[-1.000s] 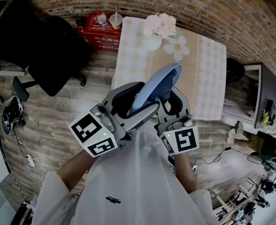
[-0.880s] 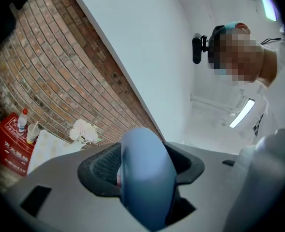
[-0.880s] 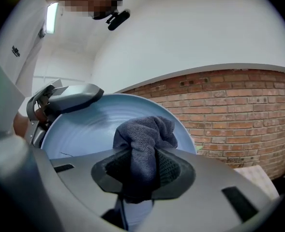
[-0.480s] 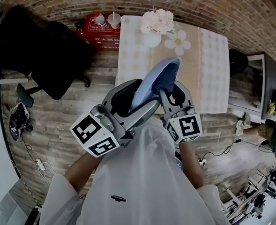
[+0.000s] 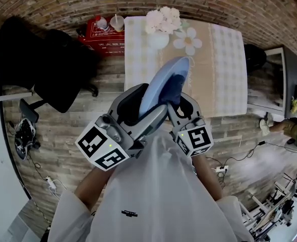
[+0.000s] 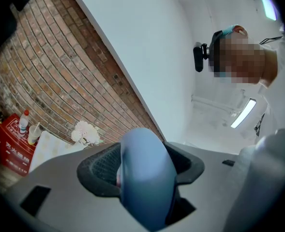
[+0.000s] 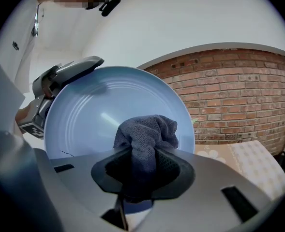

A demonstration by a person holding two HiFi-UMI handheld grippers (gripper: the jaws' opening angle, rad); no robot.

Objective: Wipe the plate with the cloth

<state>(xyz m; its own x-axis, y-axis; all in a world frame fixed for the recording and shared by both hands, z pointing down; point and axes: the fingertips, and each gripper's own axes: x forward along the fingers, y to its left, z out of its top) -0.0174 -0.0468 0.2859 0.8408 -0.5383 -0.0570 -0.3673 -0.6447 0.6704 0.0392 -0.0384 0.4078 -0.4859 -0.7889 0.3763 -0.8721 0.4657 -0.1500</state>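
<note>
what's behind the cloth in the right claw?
The blue plate, its face toward the cloth, gripped at the rim by the left claw. The patch under the cloth is covered.

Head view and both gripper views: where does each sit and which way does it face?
Head view: on the person's head, looking steeply down at plate, table; shows forearms, left gripper, right gripper.
Left gripper view: along its jaws, shut on the plate's edge, facing upward; sleeve shows.
Right gripper view: along its jaws, holding the cloth before the plate's face.
All three share the plate.
</note>
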